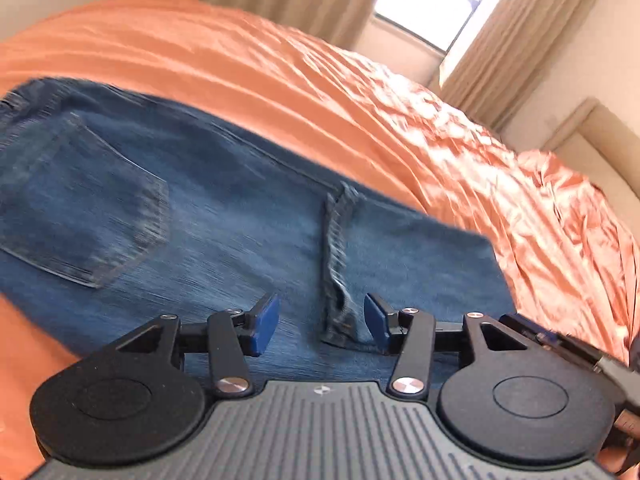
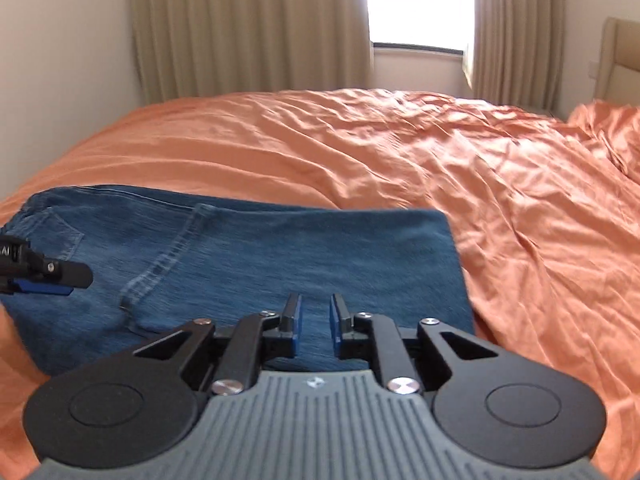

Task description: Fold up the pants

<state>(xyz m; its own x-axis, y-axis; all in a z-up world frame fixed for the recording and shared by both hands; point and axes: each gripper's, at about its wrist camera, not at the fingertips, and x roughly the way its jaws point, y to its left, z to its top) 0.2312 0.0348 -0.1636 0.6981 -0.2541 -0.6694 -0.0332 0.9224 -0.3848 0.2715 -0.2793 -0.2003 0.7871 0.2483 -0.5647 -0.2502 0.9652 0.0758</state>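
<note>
Folded blue jeans (image 2: 248, 264) lie on the orange bedsheet (image 2: 360, 152) at about 7 o'clock of the bed, back pocket (image 1: 80, 208) at the left end. The left gripper (image 1: 322, 326) hangs over them, jaws wide apart with a seamed edge between, gripping nothing. The right gripper (image 2: 315, 322) at the right end has jaws only narrowly parted – empty too.

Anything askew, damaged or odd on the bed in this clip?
Nothing stands out. The jeans lie folded flat on the wrinkled orange sheet, edges fairly square; both tools, left and right, hover open above the denim.
</note>
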